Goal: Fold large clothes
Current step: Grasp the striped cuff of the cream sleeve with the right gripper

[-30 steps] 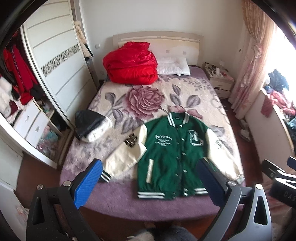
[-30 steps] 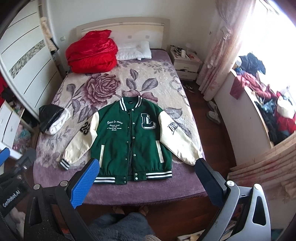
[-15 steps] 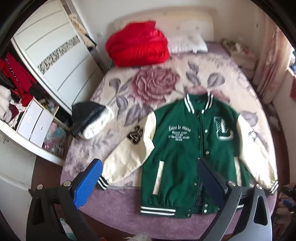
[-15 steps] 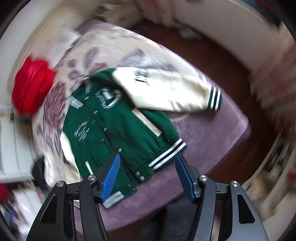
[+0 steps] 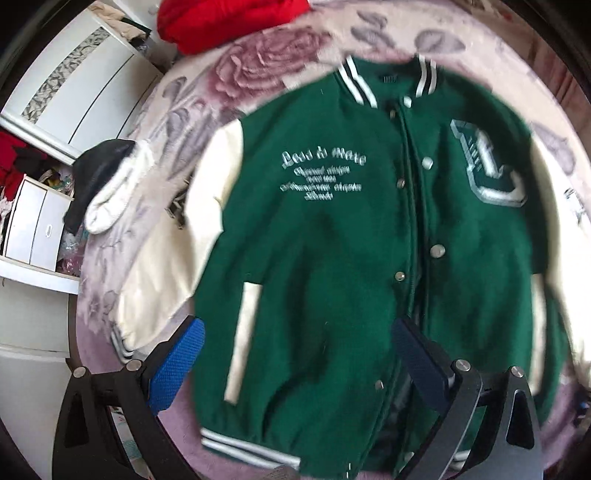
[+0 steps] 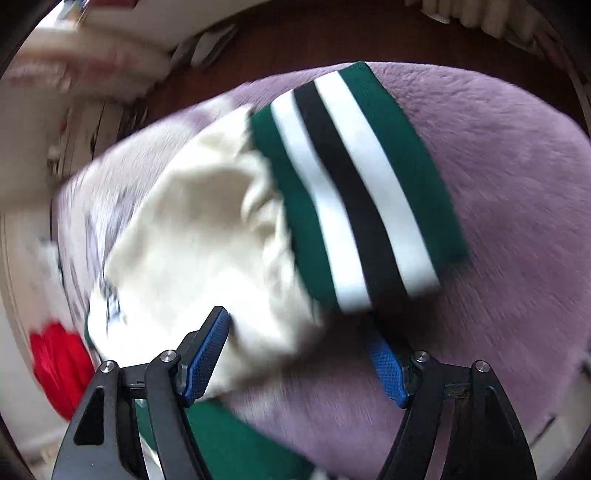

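Note:
A green varsity jacket [image 5: 332, 236] with cream sleeves lies spread flat, front up, on the bed. My left gripper [image 5: 295, 354] is open and hovers low over the jacket's lower left front, near the cream pocket strip [image 5: 243, 332]. My right gripper [image 6: 299, 354] is open, close over the jacket's right sleeve [image 6: 199, 236]. The cream sleeve end lies between the blue pads [image 6: 207, 354]. The striped green, white and black cuff [image 6: 354, 184] lies just beyond the fingertips. The view is motion-blurred.
The bed has a purple plush blanket [image 6: 498, 221] and a rose-patterned cover [image 5: 258, 62]. A red quilt [image 5: 229, 18] lies at the head. A black and white garment [image 5: 107, 184] sits at the left edge. A white wardrobe and drawers [image 5: 44, 221] stand left.
Both grippers have dropped from above the foot of the bed to close over the jacket. The left went to the lower front, the right swung to the right sleeve cuff.

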{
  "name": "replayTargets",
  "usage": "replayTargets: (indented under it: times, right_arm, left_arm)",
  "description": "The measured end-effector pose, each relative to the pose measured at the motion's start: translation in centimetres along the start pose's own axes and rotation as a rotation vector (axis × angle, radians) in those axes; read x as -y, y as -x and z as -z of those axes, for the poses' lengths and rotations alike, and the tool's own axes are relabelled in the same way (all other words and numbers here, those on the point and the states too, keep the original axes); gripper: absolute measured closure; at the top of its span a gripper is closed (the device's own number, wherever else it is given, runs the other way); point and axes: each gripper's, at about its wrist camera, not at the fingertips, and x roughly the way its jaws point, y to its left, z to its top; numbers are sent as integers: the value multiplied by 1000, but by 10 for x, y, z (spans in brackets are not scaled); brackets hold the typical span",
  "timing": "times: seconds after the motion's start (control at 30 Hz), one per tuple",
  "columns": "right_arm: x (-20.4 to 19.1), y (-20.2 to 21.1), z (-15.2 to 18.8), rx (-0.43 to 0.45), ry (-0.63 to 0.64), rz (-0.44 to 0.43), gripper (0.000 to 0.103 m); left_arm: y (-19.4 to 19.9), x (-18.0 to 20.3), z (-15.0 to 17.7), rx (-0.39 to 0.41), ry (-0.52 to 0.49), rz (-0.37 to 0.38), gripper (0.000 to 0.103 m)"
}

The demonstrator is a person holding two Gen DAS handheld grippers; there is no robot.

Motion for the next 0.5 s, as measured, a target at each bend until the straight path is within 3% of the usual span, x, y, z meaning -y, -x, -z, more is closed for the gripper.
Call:
replayTargets:
  times: [0.03,0.07,0.17,0.3,0.37,0.5]
  right_arm:
    - [-3,-2,0,49,-12,-5,25]
    - [-8,-2,3,87,-9,-18,31]
    - [-25,-5,2,150,29,-28,85]
    - [-58,13,-1,216,39,-38,89]
    - [-95,36,1,243,96,-71,90]
    - [-209,58,59,224,372,-135,90]
  left_arm:
    - [-8,3,-2,-2,-6,-7,0]
    - [-18,7,-3,-5,-10,-16,0]
    - [-44,6,-10,-2,-13,-38,0]
    - [-68,-12,-24,-3,17,-57,0]
    - [-73,-21,-32,11,38,-57,0]
    - [-77,-56,-35,9,94,-74,0]
